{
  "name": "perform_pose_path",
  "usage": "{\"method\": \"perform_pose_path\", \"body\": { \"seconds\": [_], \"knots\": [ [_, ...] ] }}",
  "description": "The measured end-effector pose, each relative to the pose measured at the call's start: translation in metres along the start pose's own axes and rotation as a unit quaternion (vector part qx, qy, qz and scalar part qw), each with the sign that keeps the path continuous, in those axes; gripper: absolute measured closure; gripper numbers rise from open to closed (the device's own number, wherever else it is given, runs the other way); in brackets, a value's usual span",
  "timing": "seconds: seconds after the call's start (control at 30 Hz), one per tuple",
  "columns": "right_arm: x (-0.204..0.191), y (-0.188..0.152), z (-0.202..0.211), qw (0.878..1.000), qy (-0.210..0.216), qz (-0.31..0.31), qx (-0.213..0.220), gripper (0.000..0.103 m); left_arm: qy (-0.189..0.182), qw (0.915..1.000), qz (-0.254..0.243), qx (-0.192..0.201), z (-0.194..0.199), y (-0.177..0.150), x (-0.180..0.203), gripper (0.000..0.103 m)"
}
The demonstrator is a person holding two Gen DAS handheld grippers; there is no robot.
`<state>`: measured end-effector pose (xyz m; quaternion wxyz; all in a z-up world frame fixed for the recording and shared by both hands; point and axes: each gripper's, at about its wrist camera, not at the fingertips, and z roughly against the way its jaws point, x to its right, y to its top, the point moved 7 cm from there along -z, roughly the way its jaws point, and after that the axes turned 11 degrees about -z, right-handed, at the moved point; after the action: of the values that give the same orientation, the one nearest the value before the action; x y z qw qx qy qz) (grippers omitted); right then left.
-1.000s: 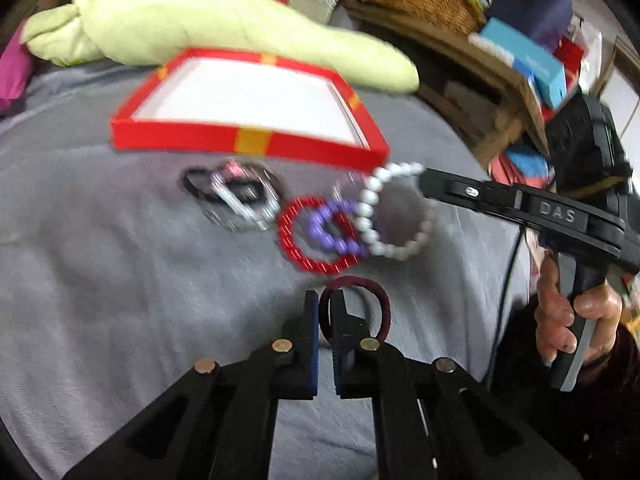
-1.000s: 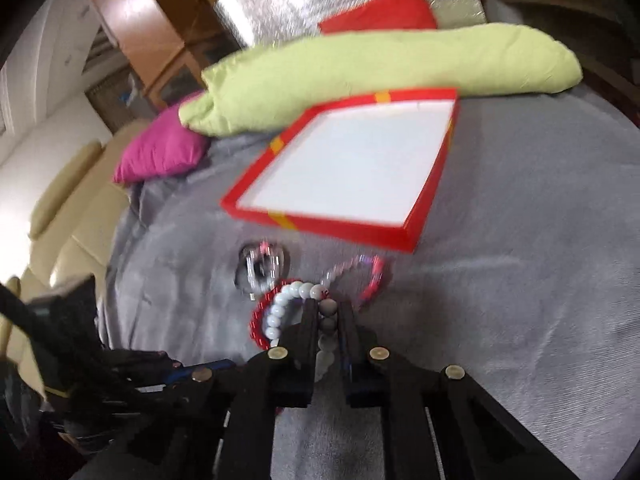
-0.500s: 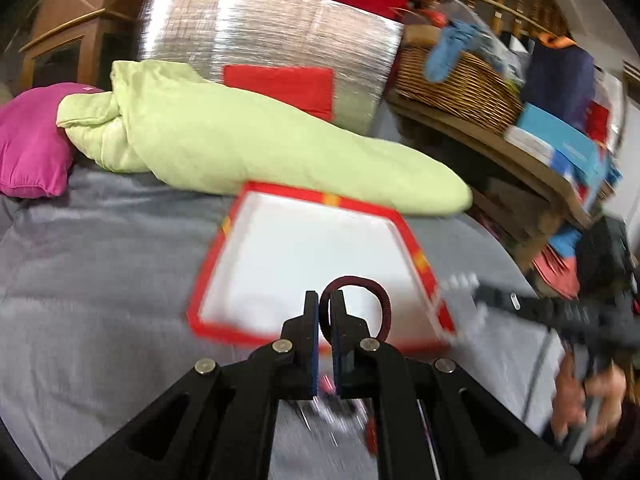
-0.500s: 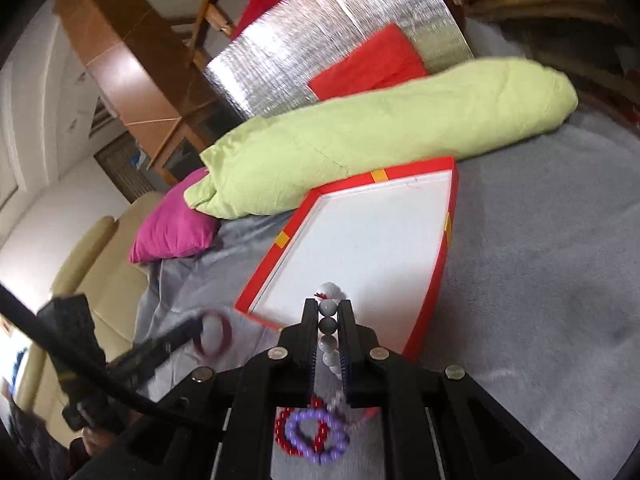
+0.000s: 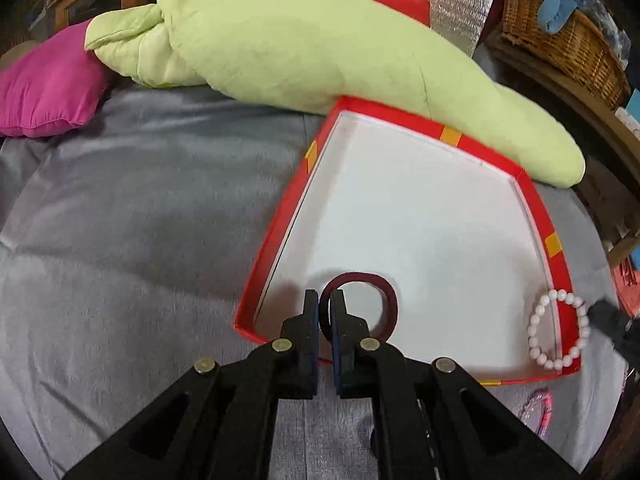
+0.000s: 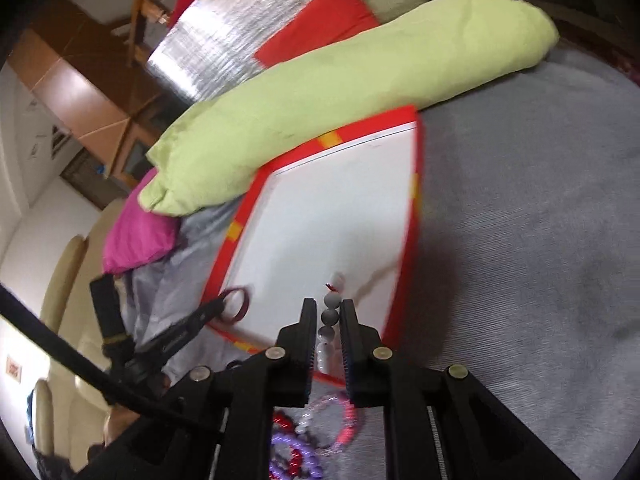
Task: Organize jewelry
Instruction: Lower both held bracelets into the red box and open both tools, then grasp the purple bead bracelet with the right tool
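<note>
Where the left wrist view looks down, the left gripper (image 5: pixel 325 300) is held low over the red box (image 5: pixel 554 240), its fingers pinched on a dark red band (image 5: pixel 390 300); a green pillow (image 5: pixel 320 40) lies behind on the grey bedspread (image 5: pixel 140 220). In the right wrist view, the right gripper (image 6: pixel 325 312) is held over the box's near edge, fingers clamped on a white bead bracelet (image 6: pixel 326 336).

The loose beaded bracelets on the grey cover (image 6: pixel 304 446) were blurred and half hidden behind the right gripper (image 6: pixel 326 320).
</note>
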<state>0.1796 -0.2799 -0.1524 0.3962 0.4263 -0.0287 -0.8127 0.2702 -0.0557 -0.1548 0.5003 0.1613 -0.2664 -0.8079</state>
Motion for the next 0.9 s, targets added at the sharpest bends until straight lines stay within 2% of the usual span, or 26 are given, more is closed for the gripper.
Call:
{"method": "perform_pose_path", "body": {
  "seconds": [0.03, 0.1, 0.3, 0.43, 0.5, 0.7, 0.77, 0.83, 0.9],
  "knots": [
    [0.003, 0.003, 0.003, 1.000, -0.002, -0.009, 0.008, 0.078, 0.002, 1.0000, -0.003, -0.004, 0.001, -0.003, 0.000, 0.098],
    [0.011, 0.010, 0.008, 0.999, -0.010, -0.022, 0.027, 0.071, 0.008, 0.9998, -0.009, -0.013, 0.001, -0.005, 0.003, 0.098],
    [0.024, 0.007, -0.017, 0.999, -0.030, -0.039, -0.016, 0.071, 0.001, 0.9997, -0.011, -0.022, 0.006, -0.013, 0.006, 0.098],
    [0.023, 0.014, -0.026, 0.998, -0.061, -0.009, 0.000, 0.086, -0.006, 0.9995, -0.016, -0.028, 0.011, -0.022, 0.015, 0.098],
    [0.024, 0.020, -0.030, 0.998, -0.064, -0.008, 0.005, 0.088, -0.002, 0.9995, -0.020, -0.023, 0.013, -0.021, 0.016, 0.098],
    [0.029, 0.027, -0.028, 0.998, -0.062, -0.016, 0.011, 0.089, -0.027, 0.9995, 0.013, -0.008, 0.018, -0.021, 0.008, 0.097],
    [0.029, 0.025, -0.020, 0.998, -0.061, -0.015, 0.015, 0.088, -0.022, 0.9996, 0.015, 0.001, 0.027, -0.022, 0.005, 0.087],
    [0.030, 0.022, -0.008, 0.998, -0.058, -0.019, 0.016, 0.085, -0.016, 0.9995, 0.020, 0.020, 0.040, -0.022, 0.002, 0.060],
    [0.033, 0.017, 0.006, 0.998, -0.046, -0.029, 0.013, 0.074, -0.007, 0.9990, 0.021, 0.038, 0.055, -0.024, -0.002, 0.056]
  ]
}}
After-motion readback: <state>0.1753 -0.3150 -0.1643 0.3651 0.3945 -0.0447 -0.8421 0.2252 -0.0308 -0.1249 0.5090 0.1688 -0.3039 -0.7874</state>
